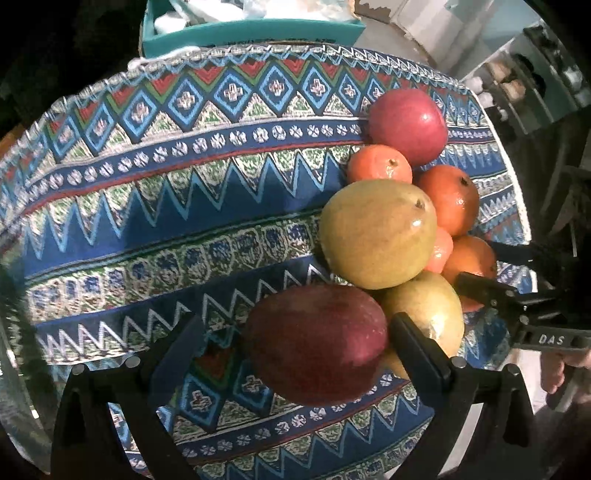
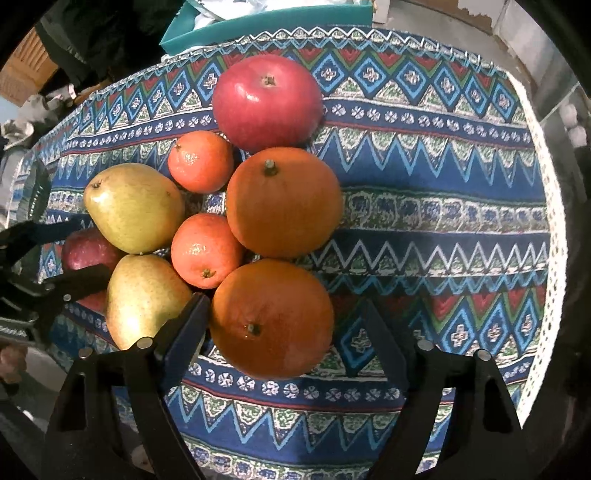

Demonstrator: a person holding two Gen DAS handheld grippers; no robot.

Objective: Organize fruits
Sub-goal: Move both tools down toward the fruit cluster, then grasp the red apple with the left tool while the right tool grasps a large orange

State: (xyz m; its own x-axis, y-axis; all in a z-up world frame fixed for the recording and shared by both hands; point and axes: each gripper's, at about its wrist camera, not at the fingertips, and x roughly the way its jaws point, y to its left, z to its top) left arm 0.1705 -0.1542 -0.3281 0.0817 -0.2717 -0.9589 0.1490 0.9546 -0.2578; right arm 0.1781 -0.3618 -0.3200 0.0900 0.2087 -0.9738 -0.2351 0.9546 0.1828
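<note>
Fruit lies heaped on a patterned cloth (image 1: pixel 147 221). My left gripper (image 1: pixel 297 325) stands open around a dark red apple (image 1: pixel 314 343): its right finger is against the apple and a gap shows on the left. My right gripper (image 2: pixel 284 302) is open astride the near orange (image 2: pixel 273 317), with its left finger at the peel and its right finger clear. Behind these lie two pears (image 2: pixel 135 206) (image 2: pixel 144 299), two mandarins (image 2: pixel 201 160) (image 2: pixel 205 251), a second orange (image 2: pixel 284 203) and a bright red apple (image 2: pixel 267 103). Both grippers point steeply down.
A teal box (image 1: pixel 251 33) with white contents stands just past the far edge of the cloth. The cloth's lace edge (image 2: pixel 550 236) runs down the right side. Shelving (image 1: pixel 524 81) is at the far right. A person's hand (image 1: pixel 554 373) holds the right gripper.
</note>
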